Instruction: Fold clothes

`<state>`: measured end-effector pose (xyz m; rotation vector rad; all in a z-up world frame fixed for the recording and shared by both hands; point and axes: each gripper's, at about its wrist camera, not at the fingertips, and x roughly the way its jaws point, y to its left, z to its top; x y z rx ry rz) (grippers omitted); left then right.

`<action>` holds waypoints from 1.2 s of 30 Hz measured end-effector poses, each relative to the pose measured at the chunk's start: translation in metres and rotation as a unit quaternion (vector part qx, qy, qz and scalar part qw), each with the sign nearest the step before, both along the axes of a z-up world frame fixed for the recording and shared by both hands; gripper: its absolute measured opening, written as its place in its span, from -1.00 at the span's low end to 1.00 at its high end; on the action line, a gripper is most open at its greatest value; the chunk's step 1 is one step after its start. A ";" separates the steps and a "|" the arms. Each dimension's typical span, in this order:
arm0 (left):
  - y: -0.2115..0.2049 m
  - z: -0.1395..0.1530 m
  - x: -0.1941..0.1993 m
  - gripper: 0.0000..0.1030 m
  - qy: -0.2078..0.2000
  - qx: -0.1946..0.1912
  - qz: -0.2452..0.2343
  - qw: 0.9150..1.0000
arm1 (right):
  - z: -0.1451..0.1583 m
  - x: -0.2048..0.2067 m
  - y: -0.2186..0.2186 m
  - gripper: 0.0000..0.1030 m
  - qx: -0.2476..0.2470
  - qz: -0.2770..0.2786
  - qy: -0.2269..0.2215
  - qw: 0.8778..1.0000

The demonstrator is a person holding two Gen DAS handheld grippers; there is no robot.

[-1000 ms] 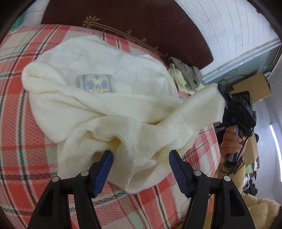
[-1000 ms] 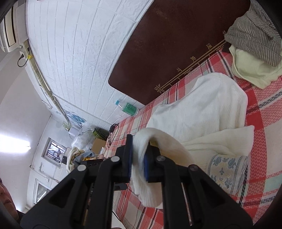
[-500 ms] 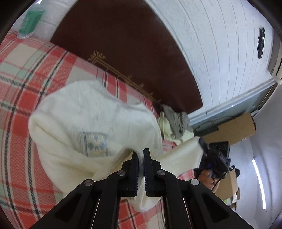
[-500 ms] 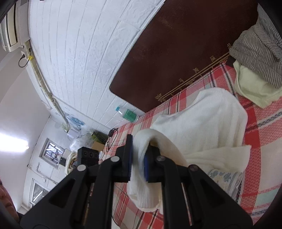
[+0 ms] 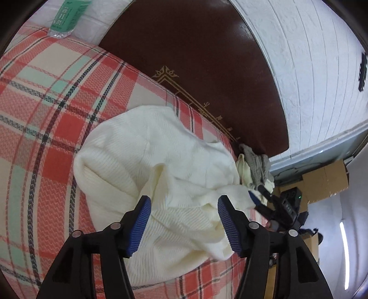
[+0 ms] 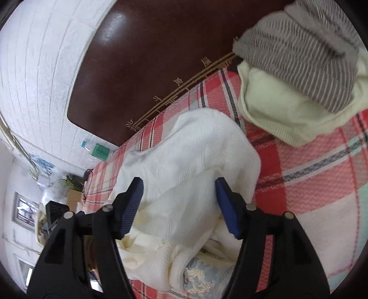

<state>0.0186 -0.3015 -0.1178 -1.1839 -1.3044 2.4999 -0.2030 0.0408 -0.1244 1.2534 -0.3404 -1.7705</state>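
Observation:
A cream knit sweater [image 5: 147, 161] lies bunched and folded over on the red plaid bed cover [image 5: 46, 115]. My left gripper [image 5: 184, 223] is open just above its near edge, holding nothing. In the right wrist view the same sweater [image 6: 195, 161] lies under my open right gripper [image 6: 179, 207], with its blue patterned trim [image 6: 200, 276] showing at the bottom. The right gripper also shows in the left wrist view [image 5: 260, 197] at the sweater's right edge.
A stack of folded clothes, grey striped [image 6: 299, 57] on pale yellow [image 6: 276, 103], sits by the dark brown headboard [image 5: 207, 57]. A green-labelled bottle [image 5: 66, 16] lies at the bed's far corner. Cardboard boxes [image 5: 326, 179] stand beyond the bed.
Both grippers held sweater fabric half a second ago. Both have now opened and let it drop onto the sweater's body, covering the patterned trim in the left view.

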 end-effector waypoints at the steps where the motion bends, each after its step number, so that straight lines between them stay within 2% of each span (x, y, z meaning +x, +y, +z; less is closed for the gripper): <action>1: 0.005 0.002 -0.001 0.33 -0.004 -0.019 -0.009 1.000 | 0.010 0.006 0.003 0.28 0.008 0.005 0.028 1.000; 3: 0.015 0.007 -0.006 0.36 -0.011 -0.066 -0.027 0.997 | 0.031 0.023 0.007 0.28 0.025 0.024 0.091 0.995; 5: 0.025 0.010 -0.016 0.38 -0.019 -0.114 -0.042 0.992 | 0.048 0.051 0.000 0.28 0.046 0.078 0.167 0.982; 7: 0.035 0.011 -0.027 0.38 -0.028 -0.162 -0.058 0.985 | 0.054 0.082 -0.017 0.28 0.084 0.142 0.239 0.957; 8: 0.040 0.010 -0.032 0.38 -0.033 -0.184 -0.069 0.980 | 0.053 0.097 -0.026 0.29 0.107 0.174 0.272 0.940; 11: 0.052 0.003 -0.046 0.38 -0.057 -0.244 -0.098 0.963 | 0.030 0.126 -0.058 0.29 0.200 0.242 0.352 0.882; 12: 0.056 0.000 -0.049 0.38 -0.064 -0.262 -0.107 0.957 | 0.020 0.128 -0.066 0.29 0.227 0.249 0.361 0.870; 13: 0.060 -0.002 -0.051 0.39 -0.068 -0.277 -0.117 0.951 | 0.013 0.127 -0.072 0.29 0.241 0.255 0.360 0.865; 15: 0.067 -0.005 -0.053 0.38 -0.072 -0.302 -0.135 0.941 | 0.005 0.121 -0.081 0.27 0.245 0.267 0.345 0.866; 16: 0.070 -0.007 -0.055 0.35 -0.075 -0.313 -0.143 0.936 | 0.001 0.118 -0.085 0.11 0.247 0.273 0.338 0.866; 17: 0.071 -0.008 -0.056 0.16 -0.079 -0.322 -0.147 0.932 | -0.004 0.114 -0.090 -0.27 0.249 0.279 0.331 0.866; 18: 0.071 -0.010 -0.057 -0.01 -0.085 -0.330 -0.148 0.928 | -0.007 0.111 -0.094 -0.52 0.251 0.284 0.325 0.867; 19: 0.070 -0.011 -0.059 -0.37 -0.092 -0.336 -0.149 0.926 | -0.007 0.109 -0.097 -0.89 0.251 0.286 0.321 0.867; 20: 0.067 -0.011 -0.061 -0.57 -0.097 -0.335 -0.145 0.926 | -0.005 0.106 -0.099 -0.89 0.250 0.287 0.318 0.869; 21: 0.063 -0.010 -0.062 -0.60 -0.098 -0.331 -0.136 0.929 | -0.001 0.103 -0.103 -0.89 0.245 0.282 0.315 0.873; 23: 0.052 -0.002 -0.065 -0.76 -0.094 -0.331 -0.111 0.932 | 0.010 0.094 -0.110 -0.94 0.232 0.262 0.313 0.883; 25: 0.038 0.009 -0.066 -0.80 -0.083 -0.323 -0.083 0.939 | 0.024 0.083 -0.118 -0.95 0.219 0.233 0.314 0.894; 27: 0.024 0.021 -0.066 -0.80 -0.071 -0.310 -0.057 0.946 | 0.033 0.068 -0.126 -0.95 0.206 0.204 0.309 0.906; 29: 0.013 0.030 -0.065 -0.80 -0.066 -0.312 -0.030 0.947 | 0.039 0.054 -0.136 -0.95 0.199 0.180 0.303 0.915; 32: 0.000 0.031 -0.065 -0.75 -0.069 -0.299 -0.009 0.952 | 0.029 0.039 -0.152 -0.95 0.208 0.168 0.283 0.921; 33: -0.001 0.027 -0.065 -0.67 -0.073 -0.288 -0.016 0.955 | 0.021 0.036 -0.157 -0.95 0.215 0.171 0.273 0.922; 34: -0.001 0.023 -0.065 -0.43 -0.075 -0.277 -0.023 0.958 | 0.012 0.033 -0.161 -0.94 0.228 0.171 0.267 0.921; 35: 0.001 0.019 -0.064 -0.17 -0.075 -0.270 -0.032 0.959 | 0.004 0.031 -0.165 -0.82 0.242 0.170 0.260 0.919; 36: 0.005 0.017 -0.062 -0.05 -0.072 -0.268 -0.041 0.960 | -0.004 0.028 -0.168 -0.71 0.254 0.170 0.254 0.918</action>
